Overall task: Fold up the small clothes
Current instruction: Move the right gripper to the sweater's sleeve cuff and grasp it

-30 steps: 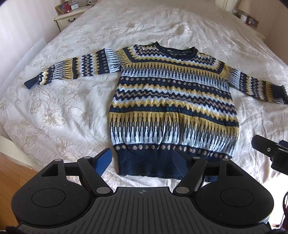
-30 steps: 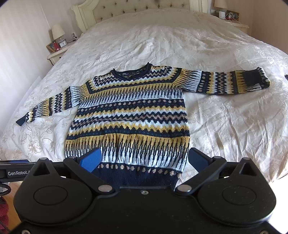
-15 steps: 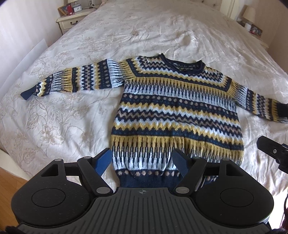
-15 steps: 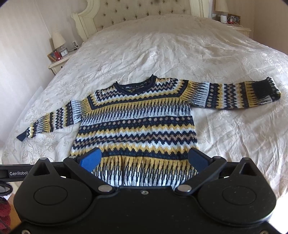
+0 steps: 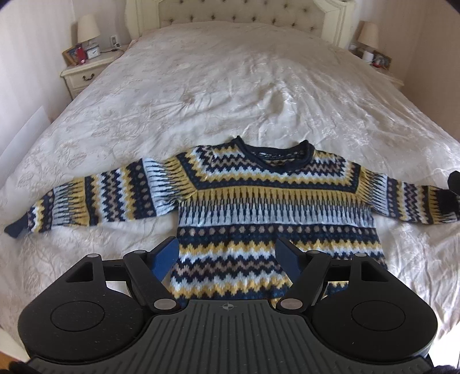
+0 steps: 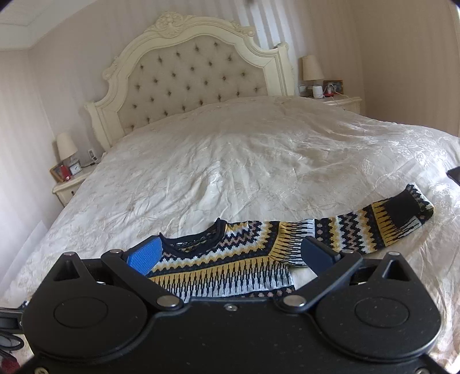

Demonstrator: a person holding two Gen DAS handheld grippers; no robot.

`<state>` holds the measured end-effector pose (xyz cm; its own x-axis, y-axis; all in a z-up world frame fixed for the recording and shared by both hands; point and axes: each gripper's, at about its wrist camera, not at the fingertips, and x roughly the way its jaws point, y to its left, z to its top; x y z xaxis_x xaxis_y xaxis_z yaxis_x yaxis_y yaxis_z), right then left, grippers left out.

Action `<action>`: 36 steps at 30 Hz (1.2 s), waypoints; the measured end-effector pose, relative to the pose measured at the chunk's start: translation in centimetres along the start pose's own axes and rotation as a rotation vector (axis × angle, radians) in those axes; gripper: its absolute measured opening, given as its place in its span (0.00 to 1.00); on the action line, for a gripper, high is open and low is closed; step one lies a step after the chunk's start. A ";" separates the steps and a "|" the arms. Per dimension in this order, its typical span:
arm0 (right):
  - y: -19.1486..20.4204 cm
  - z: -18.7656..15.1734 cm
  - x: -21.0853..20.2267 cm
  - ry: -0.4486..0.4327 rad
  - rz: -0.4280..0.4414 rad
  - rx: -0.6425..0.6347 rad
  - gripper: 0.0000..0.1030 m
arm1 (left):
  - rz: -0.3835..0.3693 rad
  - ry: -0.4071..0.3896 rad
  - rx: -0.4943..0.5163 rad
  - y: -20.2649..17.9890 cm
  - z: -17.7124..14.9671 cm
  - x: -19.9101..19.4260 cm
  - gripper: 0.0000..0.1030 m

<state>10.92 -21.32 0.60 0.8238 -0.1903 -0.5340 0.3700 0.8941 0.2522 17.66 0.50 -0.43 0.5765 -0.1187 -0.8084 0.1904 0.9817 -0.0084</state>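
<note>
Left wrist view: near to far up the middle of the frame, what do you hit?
Left claw, open over the sweater → sweater body → navy neckline → bare white bedspread → tufted headboard.

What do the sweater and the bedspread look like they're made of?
Sweater: looks like knitted wool or acrylic yarn, matte and slightly fuzzy, with visible stitch rows in the zigzag bands. Bedspread: seemingly a satin-like woven fabric, cream, with a soft sheen, crinkles and a faint floral pattern.
</note>
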 end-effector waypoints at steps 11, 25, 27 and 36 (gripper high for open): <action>-1.9 0.3 3.3 0.050 -0.202 -0.038 0.99 | -0.084 -0.019 0.030 0.7 2.0 4.0 0.71; -10.7 2.2 12.4 0.227 -0.316 -0.323 0.68 | -0.016 0.175 -0.156 -1.3 0.9 5.7 0.57; -12.8 2.7 13.6 0.243 -0.338 -0.342 0.66 | -0.006 0.199 -0.183 -2.2 0.6 6.1 0.56; -20.5 3.3 18.3 0.305 -0.434 -0.426 0.64 | 0.029 0.212 -0.215 -7.5 0.1 6.4 0.55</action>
<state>19.79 -44.49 -11.67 0.4578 -0.5014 -0.7342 0.3868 0.8559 -0.3434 20.02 -7.63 -5.52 0.3959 -0.0785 -0.9149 -0.0098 0.9959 -0.0897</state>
